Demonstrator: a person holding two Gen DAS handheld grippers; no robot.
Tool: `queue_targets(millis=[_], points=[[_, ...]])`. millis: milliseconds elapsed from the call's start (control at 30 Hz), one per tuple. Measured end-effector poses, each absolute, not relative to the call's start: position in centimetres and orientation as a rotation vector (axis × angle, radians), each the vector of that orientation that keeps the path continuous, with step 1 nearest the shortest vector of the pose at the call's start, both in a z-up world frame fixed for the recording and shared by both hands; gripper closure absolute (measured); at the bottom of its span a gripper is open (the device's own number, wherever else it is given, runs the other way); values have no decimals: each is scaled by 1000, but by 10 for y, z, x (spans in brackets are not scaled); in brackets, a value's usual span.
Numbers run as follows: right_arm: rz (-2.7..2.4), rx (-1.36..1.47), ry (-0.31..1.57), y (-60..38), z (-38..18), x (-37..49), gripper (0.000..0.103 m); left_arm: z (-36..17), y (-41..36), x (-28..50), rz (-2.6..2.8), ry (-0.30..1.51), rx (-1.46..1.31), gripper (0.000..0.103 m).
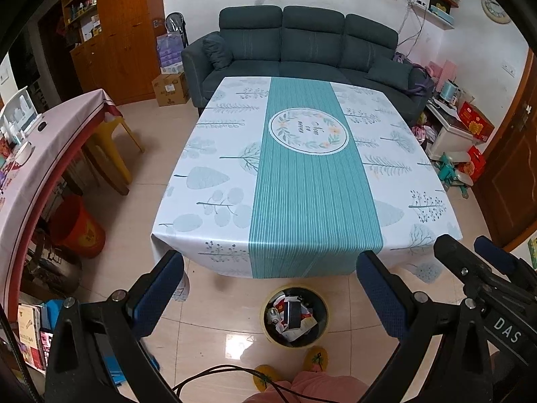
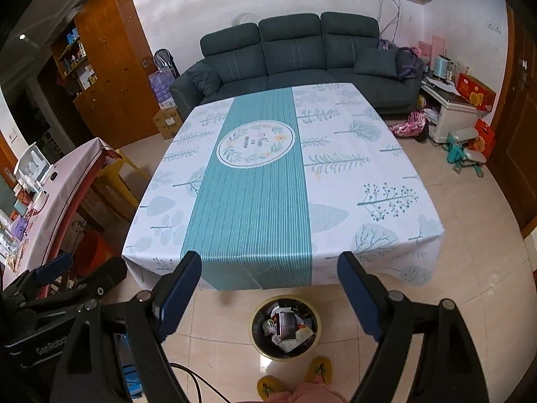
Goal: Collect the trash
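Both tools are held above the floor in front of the near edge of the table, side by side and facing the sofa at the far edge. The left gripper has its jaws spread wide and carries nothing; the right gripper is likewise spread wide and empty. The trash, a mix of crumpled wrappers, paper and a dark box, sits inside the yellow-rimmed bin on the tiled floor, just in front of the near edge of the table and directly ahead of the person's yellow slippers. This placement keeps the bin within reach of either tool without a step to the side. The tablecloth covers the whole tabletop and hangs over the near edge, and no loose item is visible on it from corner to corner. Judged from this layout, collection from the table appears complete, which would account for the raised, empty, spread posture of both tools. The pictures do not show whether litter remains under the table.
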State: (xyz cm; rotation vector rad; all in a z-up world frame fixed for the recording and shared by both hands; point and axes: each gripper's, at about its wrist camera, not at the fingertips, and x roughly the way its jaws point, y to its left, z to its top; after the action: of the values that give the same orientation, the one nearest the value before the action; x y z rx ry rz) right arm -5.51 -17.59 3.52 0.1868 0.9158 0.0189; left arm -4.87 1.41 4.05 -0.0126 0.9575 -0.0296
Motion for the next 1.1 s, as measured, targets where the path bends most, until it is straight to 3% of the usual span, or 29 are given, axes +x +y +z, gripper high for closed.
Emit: queue_targets(millis=[1100], points=[[48, 151, 897, -170, 38, -49, 19, 38, 8, -42, 27, 969, -4, 2]])
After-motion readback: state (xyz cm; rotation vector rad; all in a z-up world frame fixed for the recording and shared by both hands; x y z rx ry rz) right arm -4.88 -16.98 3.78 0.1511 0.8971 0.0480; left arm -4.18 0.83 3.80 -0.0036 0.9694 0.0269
